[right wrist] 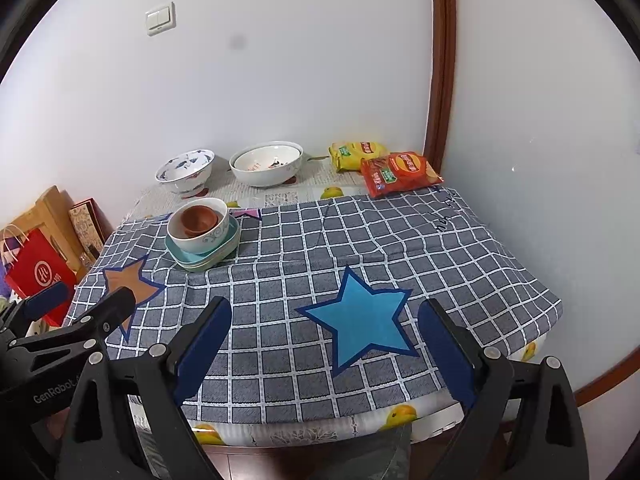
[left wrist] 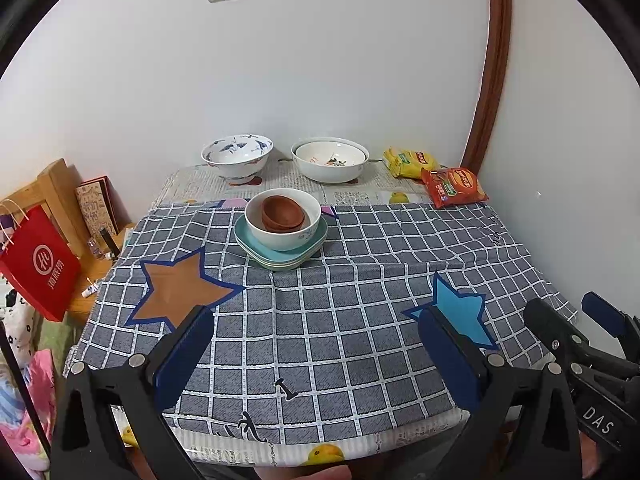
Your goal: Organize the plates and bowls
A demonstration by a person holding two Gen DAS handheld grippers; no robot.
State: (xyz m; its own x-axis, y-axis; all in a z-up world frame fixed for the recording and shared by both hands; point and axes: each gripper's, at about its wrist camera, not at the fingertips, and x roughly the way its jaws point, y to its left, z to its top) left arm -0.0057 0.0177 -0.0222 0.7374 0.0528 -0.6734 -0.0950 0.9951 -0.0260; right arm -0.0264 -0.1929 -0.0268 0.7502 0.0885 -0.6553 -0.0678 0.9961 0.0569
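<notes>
A stack stands at the middle of the table: brown bowls nested in a white bowl, on teal and pale green square plates. It also shows in the right wrist view. At the back stand a blue-patterned bowl and a wide white bowl. My left gripper is open and empty above the front of the checked cloth. My right gripper is open and empty over the blue star. Both are well short of the stack.
Yellow and red snack bags lie at the back right by the wall. A red paper bag and a wooden chair stand left of the table. A brown star marks the cloth's left side.
</notes>
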